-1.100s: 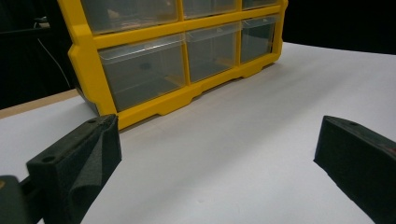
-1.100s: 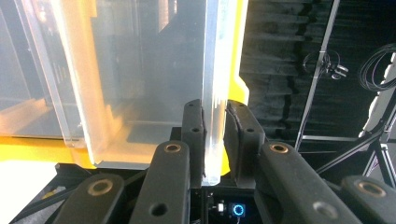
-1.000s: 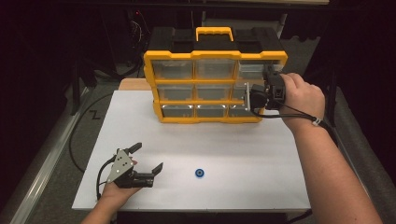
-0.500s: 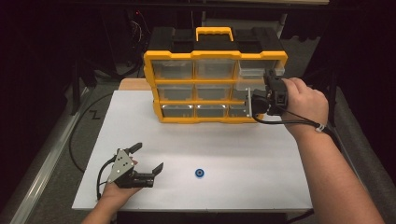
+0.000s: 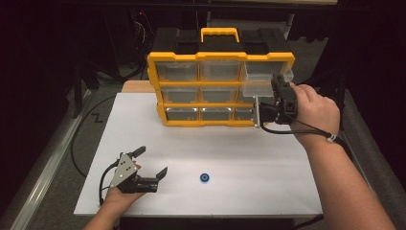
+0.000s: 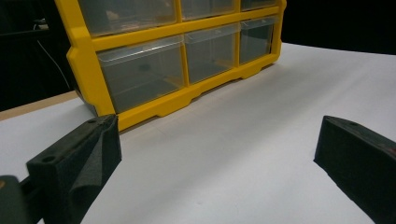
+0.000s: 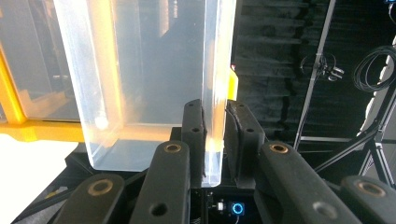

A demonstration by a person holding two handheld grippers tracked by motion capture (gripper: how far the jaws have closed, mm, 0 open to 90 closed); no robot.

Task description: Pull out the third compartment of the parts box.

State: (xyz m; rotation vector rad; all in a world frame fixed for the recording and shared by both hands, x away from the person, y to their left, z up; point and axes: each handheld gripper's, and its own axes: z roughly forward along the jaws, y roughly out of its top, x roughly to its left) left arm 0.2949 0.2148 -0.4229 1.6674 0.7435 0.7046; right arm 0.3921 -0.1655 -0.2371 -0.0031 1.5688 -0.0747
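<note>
A yellow and black organiser (image 5: pixel 220 76) with three rows of clear drawers stands at the far edge of the white surface (image 5: pixel 239 153), its carry handle (image 5: pixel 219 32) on top. The top-right drawer (image 5: pixel 261 79) is pulled partway out of its frame and sticks forward past the other fronts. The right gripper (image 5: pixel 268 103), held in a person's right hand (image 5: pixel 313 108), sits at the organiser's right end and is clamped on that drawer: in the right gripper view its two black jaws press from either side on the clear front wall of the drawer (image 7: pixel 154 84), with the wall standing upright between them. The left gripper (image 5: pixel 151 163) rests on the surface near the near-left corner, held by the left hand (image 5: pixel 117 194), its jaws spread wide with nothing between them; in the left gripper view the jaws frame bare white surface (image 6: pixel 243 140) and the lower rows of the organiser (image 6: pixel 177 60) beyond. A small blue ring (image 5: pixel 205 178) lies alone on the surface toward the near edge, well apart from the organiser and just right of the left gripper.
</note>
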